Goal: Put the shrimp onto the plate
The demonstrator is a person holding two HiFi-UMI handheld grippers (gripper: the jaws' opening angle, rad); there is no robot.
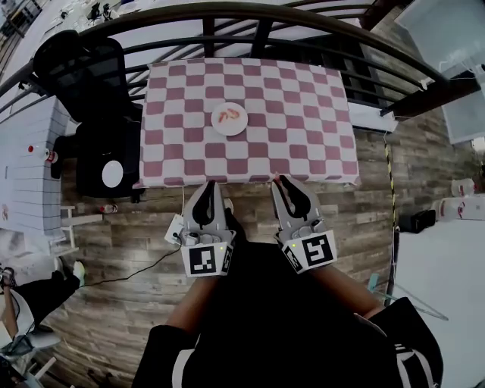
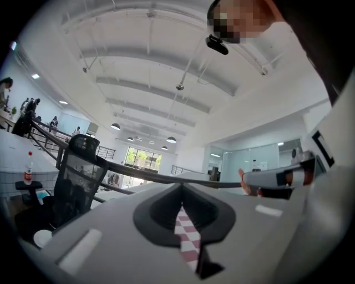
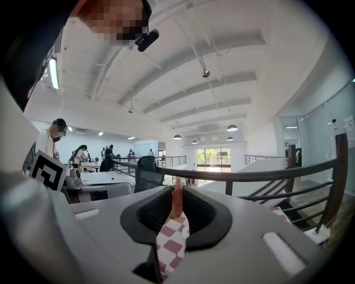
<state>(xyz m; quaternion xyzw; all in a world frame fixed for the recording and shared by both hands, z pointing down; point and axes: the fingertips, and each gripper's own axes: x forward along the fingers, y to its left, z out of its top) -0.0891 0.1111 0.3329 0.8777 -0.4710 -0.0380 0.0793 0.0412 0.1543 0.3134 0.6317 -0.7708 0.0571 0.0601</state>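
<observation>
A white plate [image 1: 229, 119] sits near the middle of the pink-and-white checkered table [image 1: 303, 136], with orange shrimp [image 1: 229, 114] lying on it. Both grippers hover at the table's front edge, well short of the plate. My right gripper [image 1: 279, 183] [image 3: 176, 194] is shut on a shrimp [image 3: 176, 201], whose orange end pokes out past the jaw tips. That shrimp [image 2: 244, 183] also shows at the right gripper's tip in the left gripper view. My left gripper [image 1: 208, 186] [image 2: 181, 188] is shut, with only checkered cloth showing through the slit.
A dark railing [image 1: 250, 17] curves behind the table. A black office chair [image 1: 83, 68] and a black seat [image 1: 106, 155] stand at the table's left. A white table [image 1: 26, 174] lies further left. A cable [image 1: 144, 265] runs over the wood floor.
</observation>
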